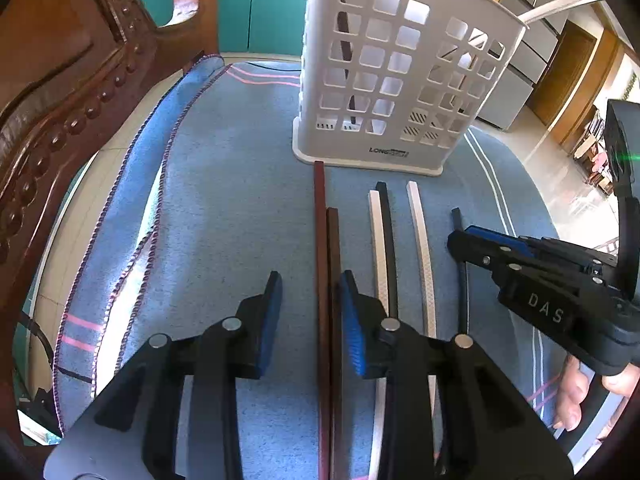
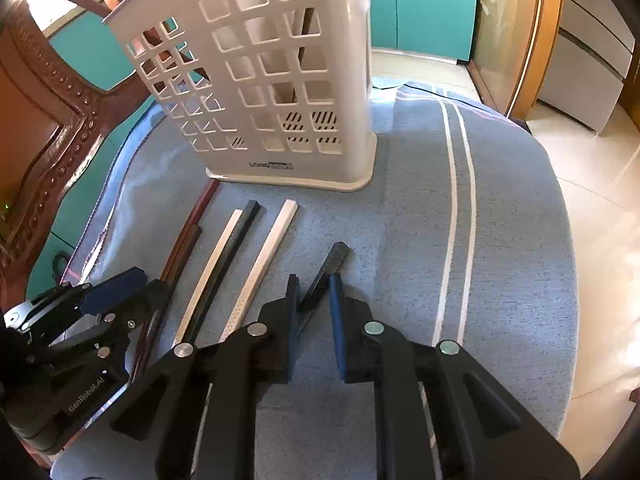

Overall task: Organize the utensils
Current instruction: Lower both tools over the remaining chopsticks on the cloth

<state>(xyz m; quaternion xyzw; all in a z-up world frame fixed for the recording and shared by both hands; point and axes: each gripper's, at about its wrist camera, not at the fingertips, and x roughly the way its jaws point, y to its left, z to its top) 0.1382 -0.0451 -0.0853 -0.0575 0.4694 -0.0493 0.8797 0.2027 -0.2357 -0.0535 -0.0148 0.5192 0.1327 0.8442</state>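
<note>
Left gripper [image 1: 310,312]: nearest item in the left wrist view. Jaws spread, pads apart; two brown chopsticks [image 1: 326,280] lie side by side in the gap, hard against the right-hand pad [image 1: 354,328]. No pinch shown; the left pad stands clear of them.

Right gripper [image 2: 314,312]: jaws narrowed to a slim gap around the near part of a dark chopstick [image 2: 326,276]. Whether the pads press it or only flank it, I cannot tell. A hand [image 1: 580,392] shows under this tool at the left wrist view's edge.

Chopsticks, loose, on the blue cloth [image 2: 400,240]: from left, the brown pair; a white one [image 2: 218,264] touching a black one [image 2: 232,256]; a lone white one [image 2: 268,256]; the dark one at the right gripper. All lie roughly parallel, far ends toward the holder.

Handling, judged: thin, stiff, light sticks, smooth and likely slippery; a square section gives the pads flat faces. Flat on soft cloth, they leave little room beneath. Take hold near the middle to avoid drooping or swinging. Touching pairs may lift together or roll apart.

Holder [image 2: 280,80]: white perforated caddy, upright, beyond the sticks; the longest brown one almost reaches its base. Dark sticks already stand inside, seen through the holes.
</note>
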